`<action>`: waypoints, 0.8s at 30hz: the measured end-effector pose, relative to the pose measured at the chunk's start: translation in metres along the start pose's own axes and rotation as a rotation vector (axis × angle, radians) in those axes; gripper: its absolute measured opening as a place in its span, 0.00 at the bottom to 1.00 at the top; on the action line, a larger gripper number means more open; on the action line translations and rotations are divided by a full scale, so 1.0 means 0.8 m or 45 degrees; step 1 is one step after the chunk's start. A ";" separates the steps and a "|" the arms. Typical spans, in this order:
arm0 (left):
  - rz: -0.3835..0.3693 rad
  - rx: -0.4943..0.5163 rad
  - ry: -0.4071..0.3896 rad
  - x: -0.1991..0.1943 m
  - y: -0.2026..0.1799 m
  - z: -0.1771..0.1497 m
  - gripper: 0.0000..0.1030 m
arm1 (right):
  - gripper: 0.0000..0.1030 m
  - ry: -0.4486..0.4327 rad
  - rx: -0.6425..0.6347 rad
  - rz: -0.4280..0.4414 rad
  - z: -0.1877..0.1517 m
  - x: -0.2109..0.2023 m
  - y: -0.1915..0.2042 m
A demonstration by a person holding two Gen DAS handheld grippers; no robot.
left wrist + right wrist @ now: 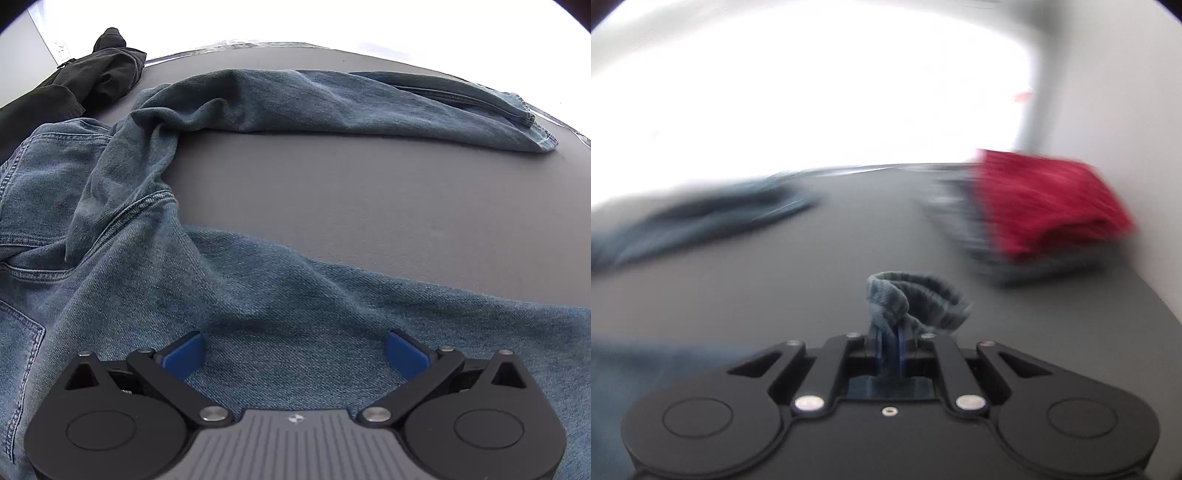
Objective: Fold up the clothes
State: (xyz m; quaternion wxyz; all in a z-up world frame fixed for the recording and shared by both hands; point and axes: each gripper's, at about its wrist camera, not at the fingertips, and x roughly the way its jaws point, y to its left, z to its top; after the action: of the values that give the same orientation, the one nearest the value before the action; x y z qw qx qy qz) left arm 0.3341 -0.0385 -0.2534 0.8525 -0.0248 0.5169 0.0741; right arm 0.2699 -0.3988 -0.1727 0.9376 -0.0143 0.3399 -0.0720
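Jeans [916,299] in right tool [891,345]

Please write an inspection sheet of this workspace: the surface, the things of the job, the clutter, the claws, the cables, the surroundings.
Surface: grey table, flat.
Job's things: blue jeans spread out, legs apart, far leg lying toward the right.
Clutter: black garment bunched at the far left; red folded cloth on a grey pile, blurred.
Claws: left claw open over the near leg; right claw shut on a bunch of denim.
Cables: nothing seen.
Surroundings: bright window glare, pale wall.
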 end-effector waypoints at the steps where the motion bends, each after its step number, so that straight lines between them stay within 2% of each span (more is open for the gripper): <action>1: -0.001 0.002 -0.002 0.000 0.000 0.000 1.00 | 0.18 0.070 -0.066 0.113 -0.004 0.009 0.025; 3: -0.005 0.010 -0.011 -0.001 0.000 -0.001 1.00 | 0.22 0.220 -0.171 0.288 -0.021 0.020 0.071; 4: -0.006 0.014 -0.015 -0.001 0.000 -0.001 1.00 | 0.36 0.210 -0.185 0.311 -0.026 0.012 0.078; 6: -0.007 0.017 -0.030 -0.002 0.000 -0.003 1.00 | 0.52 0.179 -0.207 0.352 -0.036 -0.005 0.092; 10: -0.013 0.023 -0.062 -0.003 0.000 -0.007 1.00 | 0.59 0.178 -0.074 0.299 -0.035 0.002 0.053; 15: -0.011 0.023 -0.104 -0.004 -0.001 -0.013 1.00 | 0.61 0.178 0.094 0.228 -0.033 0.011 0.002; 17: -0.009 0.019 -0.118 -0.004 -0.001 -0.014 1.00 | 0.68 0.177 0.162 0.200 -0.033 0.015 -0.018; 18: -0.006 0.015 -0.124 -0.004 -0.002 -0.015 1.00 | 0.69 0.216 0.112 0.229 -0.034 0.027 -0.008; 20: 0.000 0.006 -0.135 -0.005 -0.003 -0.017 1.00 | 0.65 0.222 -0.011 0.210 -0.037 0.038 0.018; 21: 0.004 0.001 -0.140 -0.006 -0.004 -0.018 1.00 | 0.43 0.213 -0.085 0.159 -0.040 0.039 0.033; 22: 0.008 -0.004 -0.146 -0.006 -0.004 -0.020 1.00 | 0.16 0.201 -0.152 0.110 -0.041 0.039 0.045; 24: 0.014 -0.015 -0.162 -0.007 -0.005 -0.022 1.00 | 0.09 0.130 -0.126 0.044 -0.040 0.020 0.046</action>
State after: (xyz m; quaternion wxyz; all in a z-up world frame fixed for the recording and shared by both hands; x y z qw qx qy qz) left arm 0.3164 -0.0450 -0.2566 0.8830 -0.0223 0.4613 0.0832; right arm 0.2658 -0.3639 -0.2103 0.9183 -0.0513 0.3905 -0.0395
